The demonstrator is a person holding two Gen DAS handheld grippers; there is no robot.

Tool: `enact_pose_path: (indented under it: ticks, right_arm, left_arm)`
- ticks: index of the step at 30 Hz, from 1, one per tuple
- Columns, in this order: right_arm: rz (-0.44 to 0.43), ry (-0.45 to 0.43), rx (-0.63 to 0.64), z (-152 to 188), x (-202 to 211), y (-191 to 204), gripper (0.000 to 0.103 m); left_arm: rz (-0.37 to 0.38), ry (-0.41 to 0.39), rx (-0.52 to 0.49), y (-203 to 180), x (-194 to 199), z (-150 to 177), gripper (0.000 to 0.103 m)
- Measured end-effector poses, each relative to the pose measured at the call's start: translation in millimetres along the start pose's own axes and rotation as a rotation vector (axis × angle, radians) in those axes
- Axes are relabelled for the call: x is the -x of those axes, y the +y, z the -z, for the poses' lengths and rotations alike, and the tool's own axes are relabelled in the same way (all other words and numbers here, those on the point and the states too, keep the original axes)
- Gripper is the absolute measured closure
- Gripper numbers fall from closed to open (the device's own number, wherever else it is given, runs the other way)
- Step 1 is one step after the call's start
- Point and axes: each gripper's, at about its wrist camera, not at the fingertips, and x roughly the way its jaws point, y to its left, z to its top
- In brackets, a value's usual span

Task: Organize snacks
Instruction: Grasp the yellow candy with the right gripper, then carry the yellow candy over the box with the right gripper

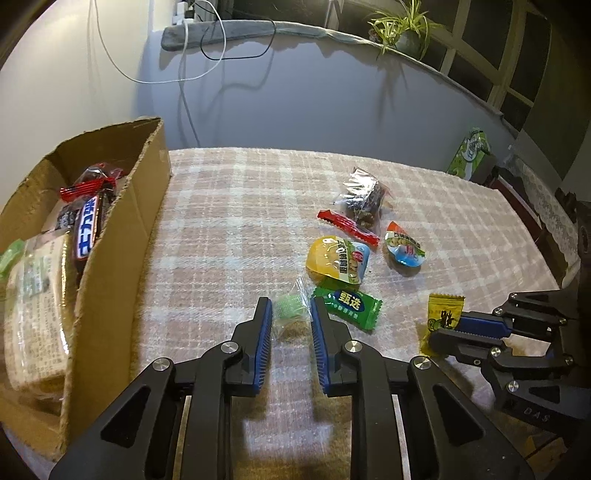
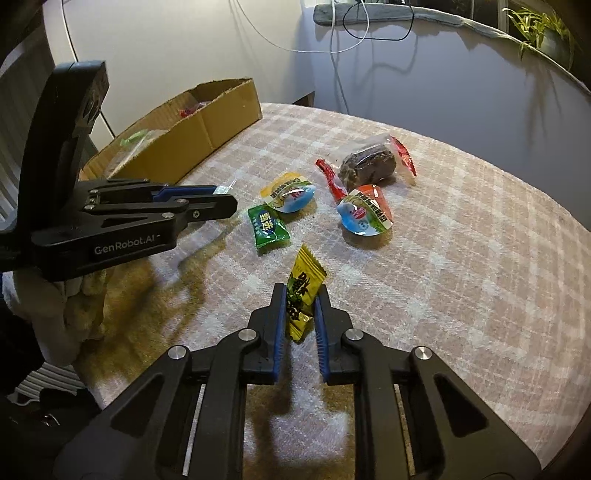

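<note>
My left gripper (image 1: 290, 302) is shut on a clear-wrapped green candy (image 1: 288, 314) lying on the checked tablecloth. Seen from the right wrist, the left gripper (image 2: 225, 195) reaches in from the left, close to the cardboard box (image 2: 207, 125). My right gripper (image 2: 301, 290) is shut on a yellow candy packet (image 2: 304, 291) that stands tilted between the pads. A green candy (image 1: 349, 306), a yellow jelly cup (image 1: 338, 260), an orange jelly cup (image 1: 404, 247), a red stick (image 1: 347, 225) and a dark cake in clear wrap (image 1: 364, 197) lie loose. The cardboard box (image 1: 110, 258) at left holds several snacks.
A green tissue box (image 1: 469, 153) stands at the table's far right edge. A potted plant (image 1: 406, 29) sits on the sill behind, and cables (image 1: 207, 55) hang down the wall. A gloved hand (image 2: 70, 306) holds the left gripper.
</note>
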Motion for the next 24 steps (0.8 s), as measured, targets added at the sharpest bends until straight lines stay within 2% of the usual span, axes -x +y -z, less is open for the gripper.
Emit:
enact_pose_path:
  ticks: [12,24]
  right_arm:
    - [-0.025,-0.094,-0.023,-12,37,7,0.088]
    - [-0.081,-0.17,0.035,-54,46,38,0.088]
  left_arm:
    - [0.013,-0.101,0.048,6,48,0,0.083]
    - [-0.05,-0.19,0.101,39,92,1,0.083]
